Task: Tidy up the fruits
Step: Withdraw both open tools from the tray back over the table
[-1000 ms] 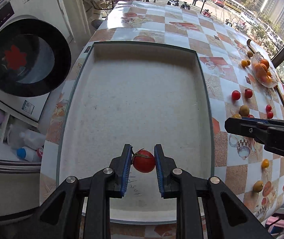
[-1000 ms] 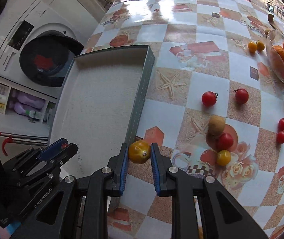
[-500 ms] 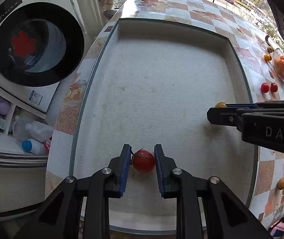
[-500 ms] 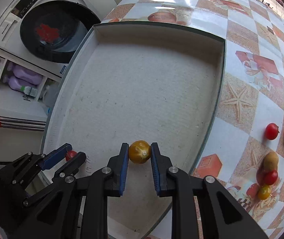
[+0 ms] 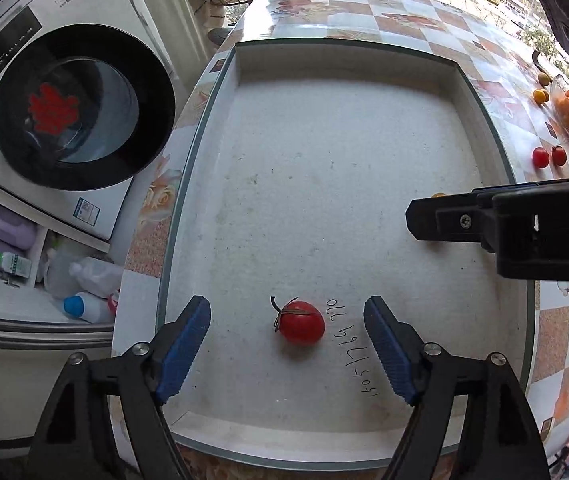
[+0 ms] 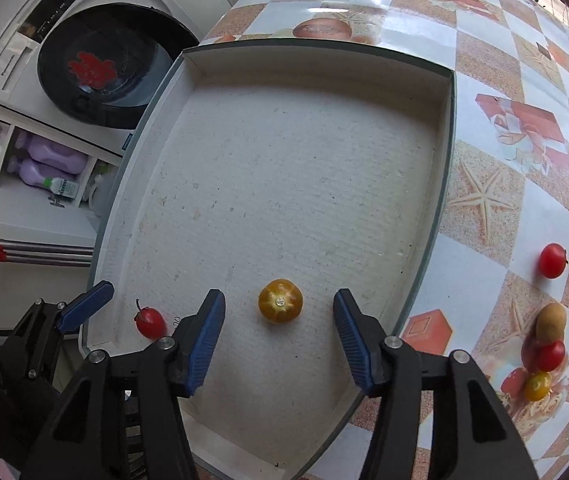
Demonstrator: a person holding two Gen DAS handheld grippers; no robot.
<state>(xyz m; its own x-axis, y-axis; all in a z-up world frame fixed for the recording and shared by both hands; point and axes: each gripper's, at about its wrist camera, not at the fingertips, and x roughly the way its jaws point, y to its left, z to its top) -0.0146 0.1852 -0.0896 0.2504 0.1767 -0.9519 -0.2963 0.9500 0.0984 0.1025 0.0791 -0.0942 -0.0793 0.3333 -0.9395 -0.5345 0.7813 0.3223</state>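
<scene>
We see both grippers angled steeply down into the white tray (image 5: 324, 168), jaws just opened and nothing gripped. Between the spread blue pads of the left gripper (image 5: 286, 326) a red tomato (image 5: 299, 322) lies free on the tray floor, clear of either pad, handwriting just to its right. The right gripper (image 6: 279, 322) likewise stands released around a yellow tomato (image 6: 280, 301), which rests stem-scar up between its fingers without touching them. From the right wrist, the left gripper's pad and the red tomato show just left of the near finger. Beyond the tray's right wall, more tomatoes (image 6: 552, 261) dot the checked tablecloth (image 6: 496, 184); a washer (image 5: 80, 108) stands off to the left.
</scene>
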